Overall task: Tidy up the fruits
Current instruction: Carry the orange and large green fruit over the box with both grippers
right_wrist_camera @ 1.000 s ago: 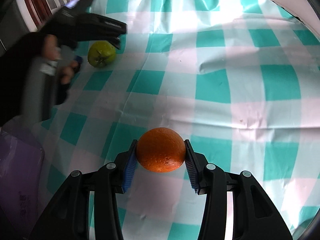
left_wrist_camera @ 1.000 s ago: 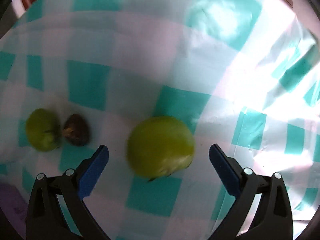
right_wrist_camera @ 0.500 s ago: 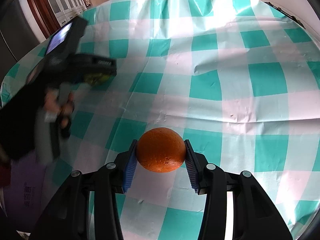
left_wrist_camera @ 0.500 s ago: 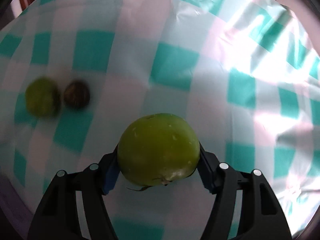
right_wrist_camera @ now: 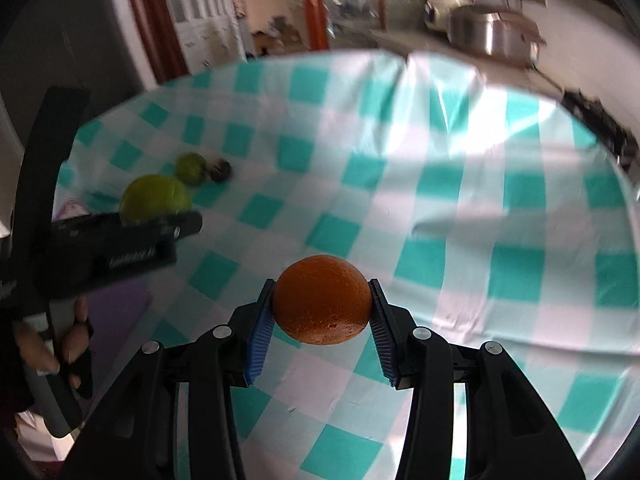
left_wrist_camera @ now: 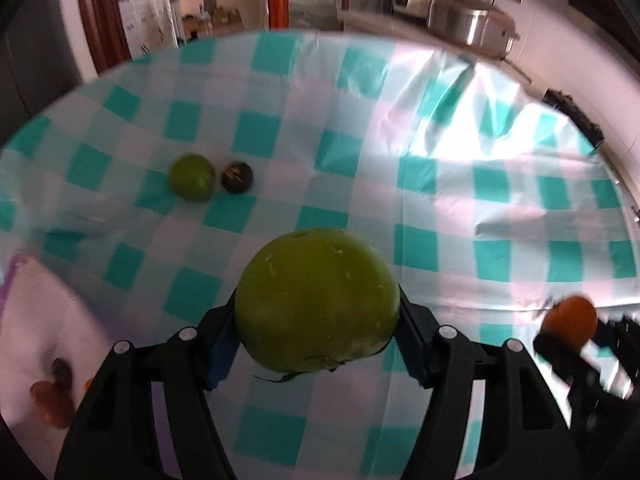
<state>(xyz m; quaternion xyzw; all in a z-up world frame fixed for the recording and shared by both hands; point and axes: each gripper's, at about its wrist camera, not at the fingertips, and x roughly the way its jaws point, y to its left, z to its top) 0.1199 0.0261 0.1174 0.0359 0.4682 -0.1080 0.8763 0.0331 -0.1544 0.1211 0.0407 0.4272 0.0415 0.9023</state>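
1. Fruit is in both grippers at once: the left gripper (left_wrist_camera: 318,312) has its jaws clamped on the sides of a large green fruit (left_wrist_camera: 318,300), and the right gripper (right_wrist_camera: 322,308) has its jaws narrow and pressed on an orange (right_wrist_camera: 322,300).
2. Both fruits hang clear of the counter (left_wrist_camera: 440,184), which wears a teal-and-white checked cloth; neither touches the cloth.
3. Two pieces lie on the cloth, well apart from the held ones: a smaller green fruit (left_wrist_camera: 191,177) and, just beside it or touching, a dark round fruit (left_wrist_camera: 237,177).
4. From the right wrist view, the left gripper sits to the left with a hand (right_wrist_camera: 60,344) on its handle, the green fruit showing above its body.
5. My reading is that this is the carry step: both pickups look done, and no placing has begun.
6. Where the fruits should go is unclear; no bowl or tray shows. A purple sheet (right_wrist_camera: 116,312) lies at the near left edge, with some small brownish pieces (left_wrist_camera: 52,396) too blurred to name.
7. The next move calls for a steady hold, a lowering onto the chosen spot, and release only once each fruit rests, since round fruit may roll.
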